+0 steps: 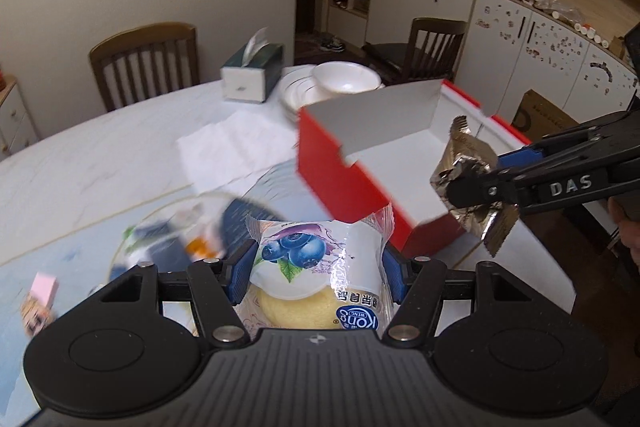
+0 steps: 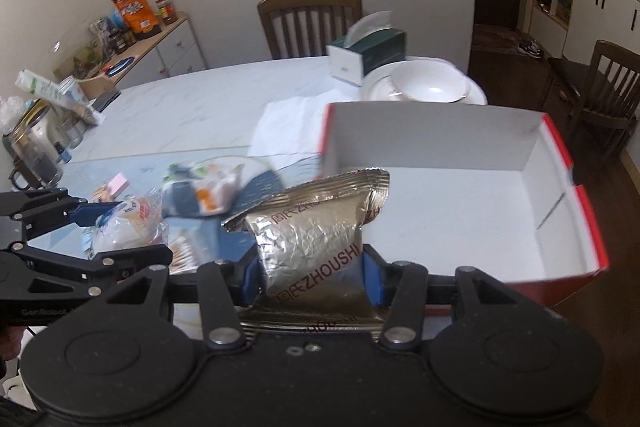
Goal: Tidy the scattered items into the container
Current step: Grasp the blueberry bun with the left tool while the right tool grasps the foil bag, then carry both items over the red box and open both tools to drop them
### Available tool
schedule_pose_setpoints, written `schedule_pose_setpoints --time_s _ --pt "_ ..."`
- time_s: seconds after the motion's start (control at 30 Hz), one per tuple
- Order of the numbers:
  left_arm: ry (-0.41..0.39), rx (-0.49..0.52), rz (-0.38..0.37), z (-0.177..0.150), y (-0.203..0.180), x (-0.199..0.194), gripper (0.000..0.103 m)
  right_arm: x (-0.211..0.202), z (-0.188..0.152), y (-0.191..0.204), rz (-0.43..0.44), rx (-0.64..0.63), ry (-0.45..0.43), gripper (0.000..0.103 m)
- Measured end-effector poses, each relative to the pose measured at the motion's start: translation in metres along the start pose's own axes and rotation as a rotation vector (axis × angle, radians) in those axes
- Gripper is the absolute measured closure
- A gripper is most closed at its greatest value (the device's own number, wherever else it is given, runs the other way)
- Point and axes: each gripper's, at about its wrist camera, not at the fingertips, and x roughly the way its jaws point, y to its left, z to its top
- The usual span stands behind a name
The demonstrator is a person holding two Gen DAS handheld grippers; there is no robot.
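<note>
Two handheld grippers hang over a pale marble counter (image 1: pixel 92 163), each carrying a snack toward an open red box (image 1: pixel 320 167) with a white inside.

The left gripper (image 1: pixel 316 275) has its jaws clenched on a clear-wrapped blueberry cake (image 1: pixel 316 267), gripped across its middle between blue pads. It sits at the near edge of the box, not yet over the opening.

The right gripper (image 2: pixel 312 275) has its jaws clenched on a crinkled silver foil packet (image 2: pixel 316 227), held upright just short of the box's near wall. In the left view this packet hangs in the air over the right part of the box.

The box looks empty. Its grey flap (image 1: pixel 384 119) stands up on the left side. More wrapped snacks (image 2: pixel 200 191) lie to the left on a glass plate (image 1: pixel 160 227), blurred, with a small pink item (image 1: pixel 44 287) beyond. Further back are a tissue box (image 1: pixel 252 75) and stacked white bowls (image 1: pixel 344 79).

Risks, as a judgement: both grippers close on one opening and could knock together. The raised flap could catch the cake. The light box might slide if bumped. A packet let go too early could fall outside the near wall.
</note>
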Motion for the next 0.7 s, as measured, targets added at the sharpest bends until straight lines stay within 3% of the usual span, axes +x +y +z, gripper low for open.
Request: schedule_pose_setpoints --time_s 0.37,0.7 --pt "-0.013 0.099 -0.03 0.049 -0.054 0.045 0.041 0.005 0.012 -0.072 -0.043 0.048 -0.006 0.054" --pt "-0.022 0.189 -0.061 0.085 -0.08 0.095 0.041 0.025 0.021 -0.111 -0.08 0.048 0.008 0.054"
